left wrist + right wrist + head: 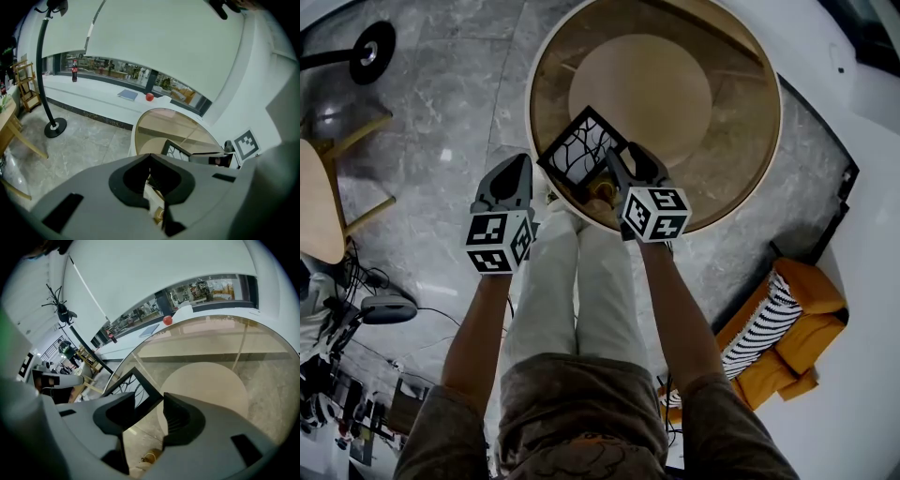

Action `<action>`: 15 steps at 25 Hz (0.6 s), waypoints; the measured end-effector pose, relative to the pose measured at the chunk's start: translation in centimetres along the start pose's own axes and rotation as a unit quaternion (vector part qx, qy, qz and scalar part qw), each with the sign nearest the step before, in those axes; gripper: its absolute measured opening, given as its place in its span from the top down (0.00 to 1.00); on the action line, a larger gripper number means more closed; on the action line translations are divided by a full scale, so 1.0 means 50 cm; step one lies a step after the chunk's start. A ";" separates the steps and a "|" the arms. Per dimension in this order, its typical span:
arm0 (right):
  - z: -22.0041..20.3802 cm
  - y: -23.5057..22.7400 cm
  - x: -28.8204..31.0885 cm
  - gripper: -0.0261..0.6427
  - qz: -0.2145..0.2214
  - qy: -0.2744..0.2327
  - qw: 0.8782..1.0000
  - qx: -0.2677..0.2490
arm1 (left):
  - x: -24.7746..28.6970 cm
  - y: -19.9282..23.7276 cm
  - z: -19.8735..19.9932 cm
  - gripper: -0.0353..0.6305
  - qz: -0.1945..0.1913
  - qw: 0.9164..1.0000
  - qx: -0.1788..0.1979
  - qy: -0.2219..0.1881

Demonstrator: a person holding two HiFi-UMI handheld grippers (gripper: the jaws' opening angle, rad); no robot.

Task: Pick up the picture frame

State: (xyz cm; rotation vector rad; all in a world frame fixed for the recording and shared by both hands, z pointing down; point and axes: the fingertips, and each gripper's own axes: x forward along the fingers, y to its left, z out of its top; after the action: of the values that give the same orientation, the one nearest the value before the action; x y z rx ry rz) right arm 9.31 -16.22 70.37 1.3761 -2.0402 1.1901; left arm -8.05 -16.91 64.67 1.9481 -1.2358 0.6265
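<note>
1. The worktop [733, 161] is a round glass top with a pale rim over a tan disc base. It stands on a grey marble floor [441, 122].
2. The picture frame [580, 150] is black with a branch pattern on its face. It sits at the near edge of the worktop, one corner at the rim, with its face tilted upward.
3. The right hand-held gripper [612, 157] points down at the frame from the person's side. Its marker cube [654, 214] faces up.
4. In the right gripper view the jaws of this hand-held gripper [150, 401] stand apart at a moderate width. The frame [133, 389] lies partly behind the left jaw, and its near corner reaches into the gap. I cannot tell whether the pads press on it.
5. The left hand-held gripper [517, 162] hangs just left of the frame, over the floor beside the rim and clear of the frame. Its jaws [149, 157] are closed together on nothing.
6. Surroundings:
   - A floor lamp base [371, 52] stands well to the left.
   - An orange seat [802, 323] with a striped cushion [761, 323] stands to the right.
   - A red ball [149, 97] and a bottle [74, 73] rest on the window ledge.
</note>
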 end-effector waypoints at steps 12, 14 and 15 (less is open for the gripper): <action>0.006 0.005 -0.009 0.67 0.008 0.005 1.000 -0.015 | -0.009 -0.007 -0.006 0.92 0.010 1.000 -0.006 -0.002; 0.001 0.014 -0.006 0.68 0.007 0.004 1.000 -0.020 | -0.016 0.007 -0.013 0.92 0.011 1.000 -0.006 -0.003; -0.001 0.021 -0.004 0.68 0.005 0.004 1.000 -0.024 | -0.021 0.016 -0.016 0.92 0.011 1.000 -0.007 -0.003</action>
State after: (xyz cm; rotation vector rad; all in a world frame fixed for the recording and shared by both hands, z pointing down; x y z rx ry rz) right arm 8.46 -15.91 69.84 1.3386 -2.0592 1.1419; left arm -9.22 -15.88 64.65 1.9284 -1.2645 0.6224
